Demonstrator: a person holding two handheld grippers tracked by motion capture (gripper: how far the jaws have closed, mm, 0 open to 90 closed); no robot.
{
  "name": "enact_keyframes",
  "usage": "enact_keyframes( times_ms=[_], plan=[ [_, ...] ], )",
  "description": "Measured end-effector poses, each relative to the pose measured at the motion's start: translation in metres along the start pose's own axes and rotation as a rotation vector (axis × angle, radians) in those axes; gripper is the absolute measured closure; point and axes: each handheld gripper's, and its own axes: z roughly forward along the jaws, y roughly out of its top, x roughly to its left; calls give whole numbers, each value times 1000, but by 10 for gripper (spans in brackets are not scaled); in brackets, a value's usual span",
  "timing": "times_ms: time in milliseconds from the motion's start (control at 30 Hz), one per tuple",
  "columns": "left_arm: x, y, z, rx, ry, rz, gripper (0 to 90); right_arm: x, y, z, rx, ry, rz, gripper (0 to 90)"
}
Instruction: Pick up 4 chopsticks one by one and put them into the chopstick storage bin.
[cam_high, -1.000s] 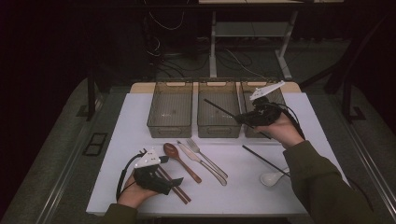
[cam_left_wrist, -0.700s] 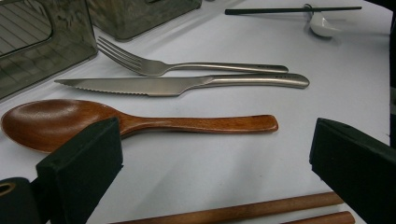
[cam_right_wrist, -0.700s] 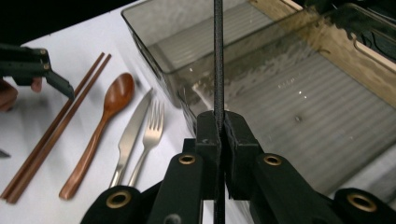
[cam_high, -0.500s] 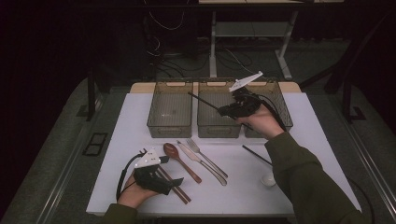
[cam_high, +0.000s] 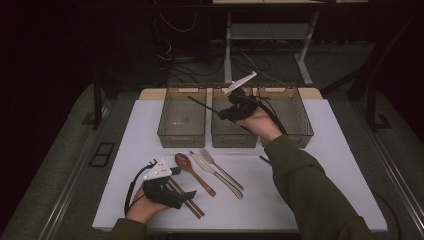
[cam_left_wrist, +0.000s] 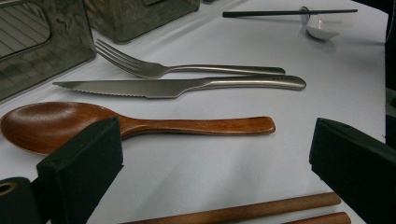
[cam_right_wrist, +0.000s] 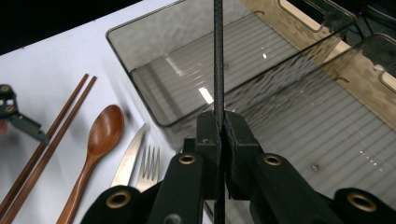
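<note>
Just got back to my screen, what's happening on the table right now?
A person is sorting cutlery into bins. The right gripper is shut on a black chopstick, holding it in the air over the middle bin, its tip reaching toward the left bin. The left gripper sits open low on the white table, above the wooden chopsticks. The wooden spoon, knife and fork lie on the table, with a second black chopstick and a small white spoon beyond them.

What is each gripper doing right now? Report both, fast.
Left gripper: open, jaws wide apart, empty, above the brown chopsticks.
Right gripper: shut on the black chopstick, over the bins.
</note>
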Motion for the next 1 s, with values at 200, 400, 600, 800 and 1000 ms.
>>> enact_keyframes(
  times_ms=[200, 400, 600, 800, 1000],
  plan=[
    [0, 0, -1, -4, -1, -6, 19, 1, 10, 21, 27, -18, 5, 851],
    [0, 0, 0, -7, -3, -9, 19, 2, 20, 39, 39, -23, 13, 852],
    [0, 0, -1, -9, -3, -9, 19, 3, 27, 56, 53, -29, 23, 851],
    [0, 0, 0, -5, -6, -5, 19, 2, 35, 74, 74, -57, 29, 851],
    [0, 0, 0, -5, -7, 0, 19, -2, 42, 92, 91, -67, 60, 851]
  ],
)
